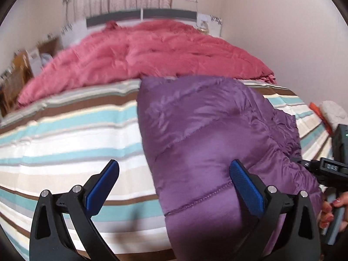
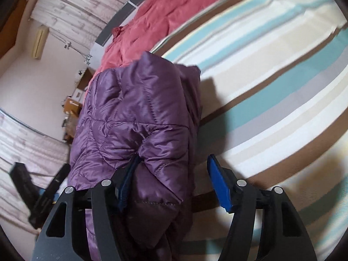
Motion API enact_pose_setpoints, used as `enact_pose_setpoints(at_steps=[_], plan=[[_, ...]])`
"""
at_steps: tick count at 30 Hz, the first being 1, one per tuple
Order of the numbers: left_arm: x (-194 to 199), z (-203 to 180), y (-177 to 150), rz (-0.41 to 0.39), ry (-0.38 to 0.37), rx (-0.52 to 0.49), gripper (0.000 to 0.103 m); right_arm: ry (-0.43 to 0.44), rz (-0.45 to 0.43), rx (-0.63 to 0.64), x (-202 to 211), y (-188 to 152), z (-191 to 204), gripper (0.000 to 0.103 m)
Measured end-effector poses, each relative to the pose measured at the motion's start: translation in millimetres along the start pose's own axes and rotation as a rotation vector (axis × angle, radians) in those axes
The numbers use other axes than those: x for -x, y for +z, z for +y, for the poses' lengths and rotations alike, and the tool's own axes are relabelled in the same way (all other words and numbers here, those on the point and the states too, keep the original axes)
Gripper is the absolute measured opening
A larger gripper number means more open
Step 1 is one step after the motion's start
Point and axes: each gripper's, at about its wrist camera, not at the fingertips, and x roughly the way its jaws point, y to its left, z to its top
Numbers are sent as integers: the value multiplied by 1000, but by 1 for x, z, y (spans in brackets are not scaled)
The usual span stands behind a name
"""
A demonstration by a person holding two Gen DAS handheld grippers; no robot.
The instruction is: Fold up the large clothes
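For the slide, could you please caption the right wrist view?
Open right gripper straddling a folded, quilted purple puffer jacket on a striped bedsheet, pink duvet behind.

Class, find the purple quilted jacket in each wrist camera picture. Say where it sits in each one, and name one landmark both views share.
Left wrist view: the purple quilted jacket fills the centre-right, lying on the striped bedsheet, under the right finger of the open left gripper.
Right wrist view: the jacket fills the centre-left, and runs down between the fingers of the open right gripper.
Shared landmark: the pink quilt beyond the jacket.
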Motion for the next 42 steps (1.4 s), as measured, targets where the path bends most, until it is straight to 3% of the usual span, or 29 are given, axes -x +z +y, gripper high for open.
enact_pose_setpoints(at_steps=[4, 11, 19, 26, 34, 42], plan=[[-16, 6, -3, 101, -177, 23, 101, 65, 40, -26, -10, 3, -5, 57], [-32, 4, -12, 161, -258, 64, 101, 113, 42, -21, -17, 2, 0, 39], [-17, -9, -11, 128, -236, -9, 72, 133, -33, 19, -4, -7, 12, 30], [2, -11, -13, 68, -208, -33, 55, 153, -100, 65, 5, -3, 25, 28], [27, -12, -13, 4, -158, -81, 50, 182, -136, 112, 19, -15, 40, 27], [59, 19, -22, -53, -111, -39, 48, 224, -116, 185, 7, -15, 78, 27]])
